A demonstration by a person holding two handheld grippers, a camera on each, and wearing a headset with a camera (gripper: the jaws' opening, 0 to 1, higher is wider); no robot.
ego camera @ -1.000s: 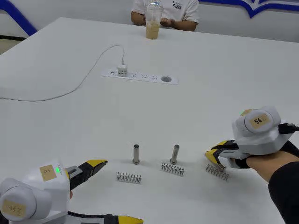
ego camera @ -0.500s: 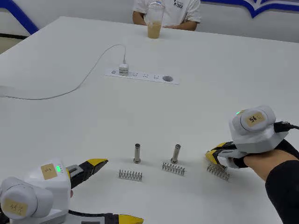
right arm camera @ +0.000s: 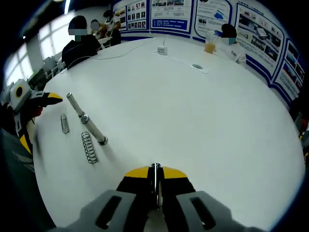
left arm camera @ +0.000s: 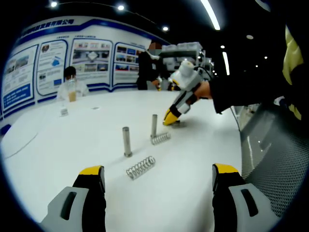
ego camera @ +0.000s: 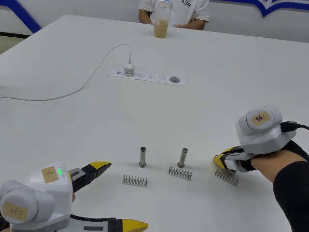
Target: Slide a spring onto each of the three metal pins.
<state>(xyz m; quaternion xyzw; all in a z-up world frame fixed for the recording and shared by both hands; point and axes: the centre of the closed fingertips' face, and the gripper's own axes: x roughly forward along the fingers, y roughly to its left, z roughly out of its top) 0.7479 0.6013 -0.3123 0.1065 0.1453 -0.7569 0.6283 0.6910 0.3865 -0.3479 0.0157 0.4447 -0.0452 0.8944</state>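
1. Nearest the person, the left gripper (ego camera: pixel 117 195) hovers low over the bench (ego camera: pixel 217 72). Its jaws are spread wide with nothing between them, and they point toward the left spring (ego camera: pixel 134 181).

2. Three springs lie flat on the bench in a row: the left spring, the middle spring (ego camera: pixel 180 173) and the right spring (ego camera: pixel 226 177). None is on a pin.

3. Just behind the row, the left pin (ego camera: pixel 142 157) and the middle pin (ego camera: pixel 182 157) stand upright. Each is near its own spring but apart from it.

4. The right gripper (ego camera: pixel 220 161) sits at bench level, just behind the right spring. Its jaws are pressed together on a slim metal piece (right arm camera: pixel 155 178), seen end-on in the right gripper view. This is judged to be the third pin, but the views do not confirm it.

5. Farther back lie a power strip (ego camera: pixel 147 77) and its cable (ego camera: pixel 72 92). At the far edge are a cup (ego camera: pixel 161 24) and a seated person (ego camera: pixel 176 7).

Step in hand: judged to be the opening step, securing the third pin before any spring is fitted.

Next move: judged to call for pinching one spring across its coils. Lift it and turn it upright. Line its bore up over a pin top before lowering, so the pin does not tip.
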